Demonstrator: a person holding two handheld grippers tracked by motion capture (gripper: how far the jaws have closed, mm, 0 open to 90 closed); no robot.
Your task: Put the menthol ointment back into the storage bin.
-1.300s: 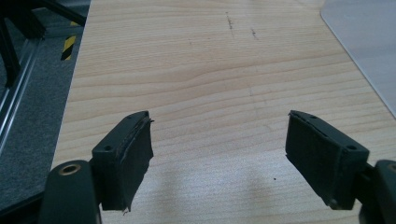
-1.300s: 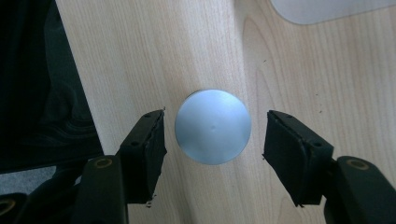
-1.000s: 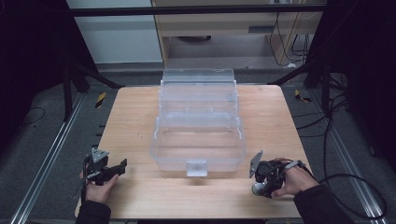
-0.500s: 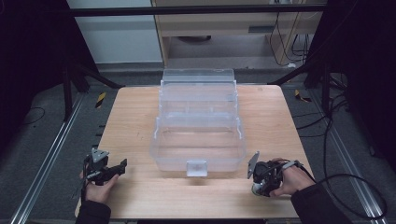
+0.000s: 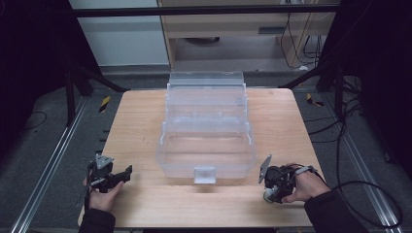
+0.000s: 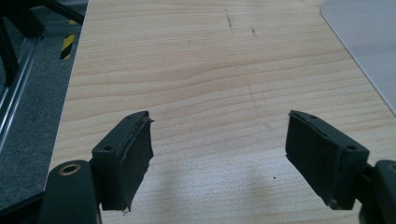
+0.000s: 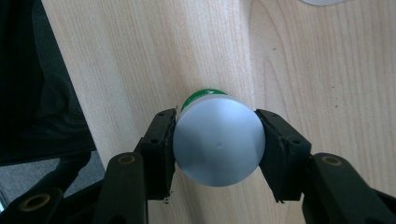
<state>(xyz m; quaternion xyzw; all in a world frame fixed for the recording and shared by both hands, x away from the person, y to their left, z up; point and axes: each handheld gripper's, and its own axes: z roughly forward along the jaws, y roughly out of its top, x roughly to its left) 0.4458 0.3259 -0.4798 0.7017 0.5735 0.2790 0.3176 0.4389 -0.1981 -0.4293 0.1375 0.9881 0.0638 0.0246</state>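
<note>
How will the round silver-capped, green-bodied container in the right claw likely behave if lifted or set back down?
The container looks rigid, since the pads sit flat against its cap without denting it. The smooth silver cap may slip if the grip is light. Being round, it would probably roll if laid sideways on the table.
</note>
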